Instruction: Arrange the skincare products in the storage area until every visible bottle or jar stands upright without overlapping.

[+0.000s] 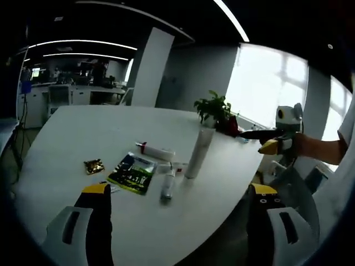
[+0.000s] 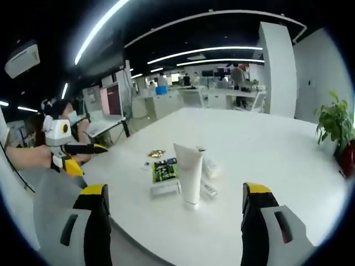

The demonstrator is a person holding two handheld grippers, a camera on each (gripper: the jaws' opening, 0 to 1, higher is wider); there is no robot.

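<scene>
Print on the green sachet [image 1: 132,173] is too blurred to read.

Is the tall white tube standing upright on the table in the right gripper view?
Yes, the tall white tube stands on its cap on the white table, upright beside the lying items.

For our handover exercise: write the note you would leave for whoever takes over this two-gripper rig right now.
Left gripper: open, holding nothing, short of the products.
Right gripper: open, holding nothing, facing the products.
On the white table: one tall white tube stands upright on its cap. Beside it, a red-capped tube and a small tube lie flat. A green sachet and a gold packet also lie flat. A potted plant stands at the far edge.
Done: tall tube upright.
Left: stand the lying tubes up, apart from each other.
</scene>
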